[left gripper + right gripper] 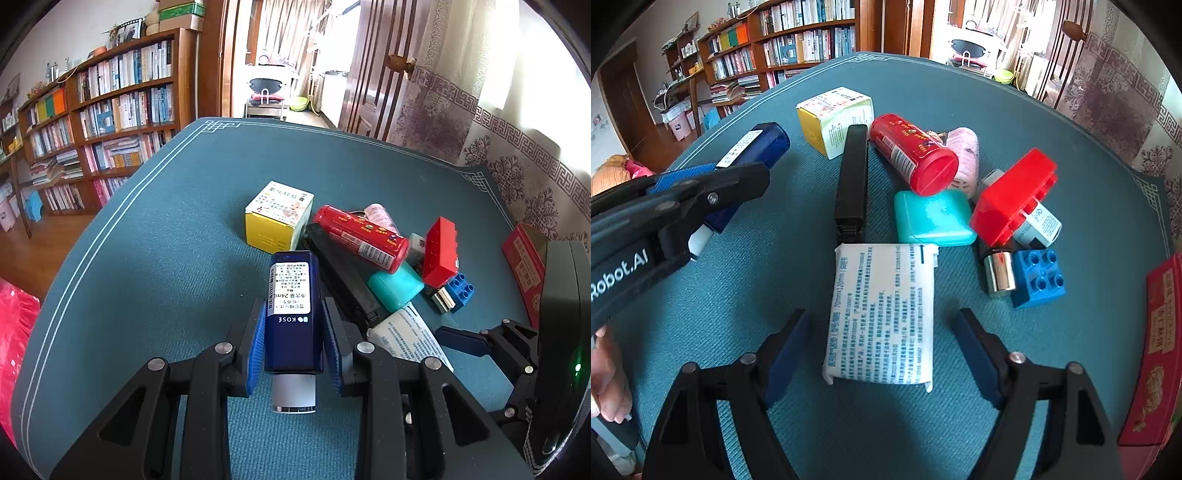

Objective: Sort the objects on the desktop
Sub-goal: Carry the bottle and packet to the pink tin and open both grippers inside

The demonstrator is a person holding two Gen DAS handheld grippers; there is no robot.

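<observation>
Left gripper (293, 332) clenched on the blue bottle (293, 314): rigid, slick, held mid-body. Right gripper (879, 354) jaws released astride the white packet (882, 314) at the counter (775, 258) middle: light, soft; we'd pinch its long edges.

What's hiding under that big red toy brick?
Under the red brick a small white labelled bottle pokes out, beside a shiny metal cylinder. The bottle's other end is mostly covered.

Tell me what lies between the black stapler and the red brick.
In the right wrist view, the teal case lies between the black stapler and the red brick, with the red can overlapping its far edge.
</observation>
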